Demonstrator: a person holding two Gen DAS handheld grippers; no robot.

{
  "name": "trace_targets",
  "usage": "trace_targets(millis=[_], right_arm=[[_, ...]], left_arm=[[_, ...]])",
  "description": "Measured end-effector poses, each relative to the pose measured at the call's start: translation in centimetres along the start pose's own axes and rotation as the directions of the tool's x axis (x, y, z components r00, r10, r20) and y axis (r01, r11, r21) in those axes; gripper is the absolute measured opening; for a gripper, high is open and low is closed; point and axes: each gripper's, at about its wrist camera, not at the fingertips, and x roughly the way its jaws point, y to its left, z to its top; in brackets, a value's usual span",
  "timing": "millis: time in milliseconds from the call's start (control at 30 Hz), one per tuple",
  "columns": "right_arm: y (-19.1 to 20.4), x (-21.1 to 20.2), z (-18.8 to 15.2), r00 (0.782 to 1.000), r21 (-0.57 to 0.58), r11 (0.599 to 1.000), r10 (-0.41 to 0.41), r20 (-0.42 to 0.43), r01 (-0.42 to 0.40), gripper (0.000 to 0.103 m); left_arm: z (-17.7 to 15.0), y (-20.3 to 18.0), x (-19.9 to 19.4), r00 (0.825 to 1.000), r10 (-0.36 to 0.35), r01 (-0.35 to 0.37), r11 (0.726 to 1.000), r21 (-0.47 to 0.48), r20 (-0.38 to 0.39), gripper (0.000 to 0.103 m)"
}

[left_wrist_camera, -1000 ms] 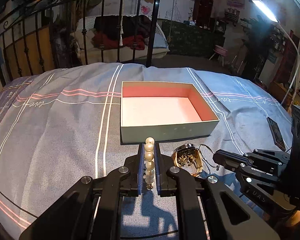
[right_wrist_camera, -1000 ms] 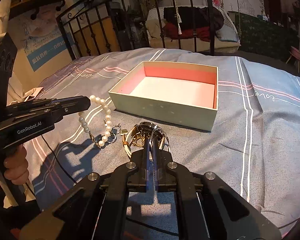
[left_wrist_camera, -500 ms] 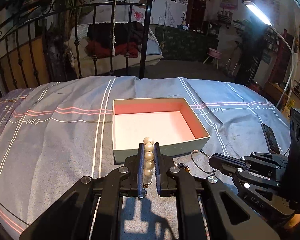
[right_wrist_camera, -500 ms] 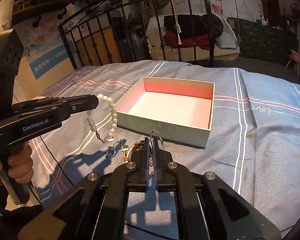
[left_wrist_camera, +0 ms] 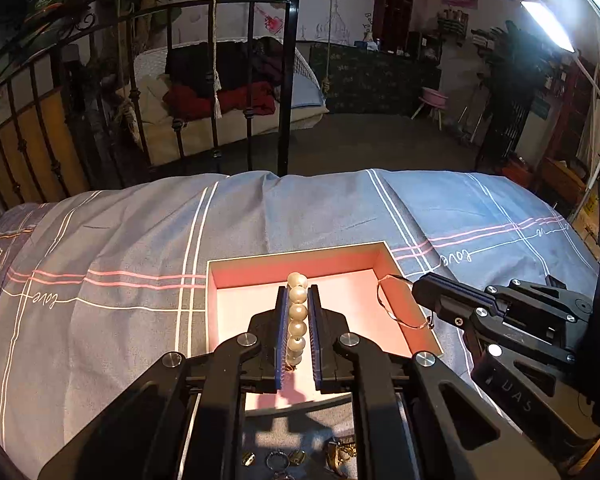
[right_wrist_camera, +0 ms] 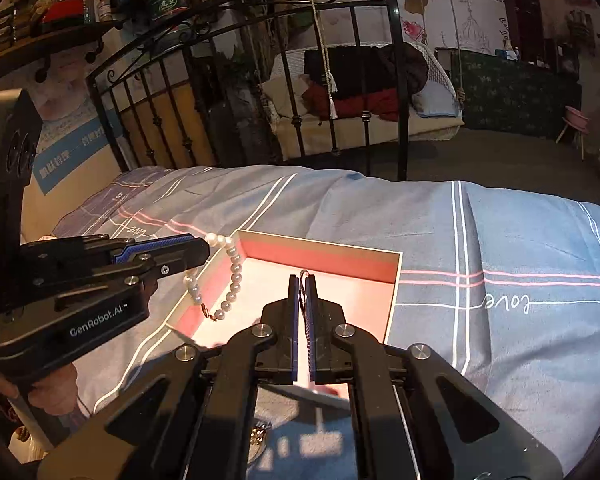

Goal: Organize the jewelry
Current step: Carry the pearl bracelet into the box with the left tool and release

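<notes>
Left gripper (left_wrist_camera: 298,300): jaws pressed together on a pearl bracelet (left_wrist_camera: 297,320), whose beads run in a line between the blue pads; seen from the right wrist, the rest of the strand (right_wrist_camera: 230,280) hangs in a loop below the fingertips, over the near-left corner of the open box (right_wrist_camera: 394,292). Right gripper (right_wrist_camera: 302,284): jaws pinching a thin wire bangle (left_wrist_camera: 400,300), which dangles from the tip above the box's right wall. The box, pink inside with a pale outer wall, lies on the striped grey-blue bedspread (left_wrist_camera: 120,248) directly ahead of and beneath both tools. Small loose jewelry pieces (left_wrist_camera: 284,458) lie on the cover behind the left gripper's fingers.
</notes>
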Motion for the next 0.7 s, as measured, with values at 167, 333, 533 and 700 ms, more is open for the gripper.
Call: trace_targets(millis=[167,333,533,700], right_arm=[[-0.4,2.7,0.3,0.997,-0.025,0.998,-0.056,-0.051,0.055,0.004],[-0.1,4.3,-0.7,0.992,-0.055,0.995,-0.085,-0.094,0.08,0.004],[0.4,5.3,-1.7,0.986,-0.083,0.991,-0.112,-0.121,0.103,0.004],[1.0,4.5,-2.4,0.985,-0.094,0.987,-0.138,-0.106,0.128,0.05]], left_arm=[[0.0,0.0,2.7,0.998,0.024,-0.025,1.0,-0.016,-0.052,0.009],[-0.7,0.7,3.9,0.995,0.056,-0.056,0.998,0.003,-0.083,0.009],[-0.9,1.5,4.0,0.994,0.062,-0.062,0.998,0.006,-0.09,0.011],[-1.3,2.4,2.4,0.996,0.064,-0.064,0.998,0.002,-0.065,0.049]])
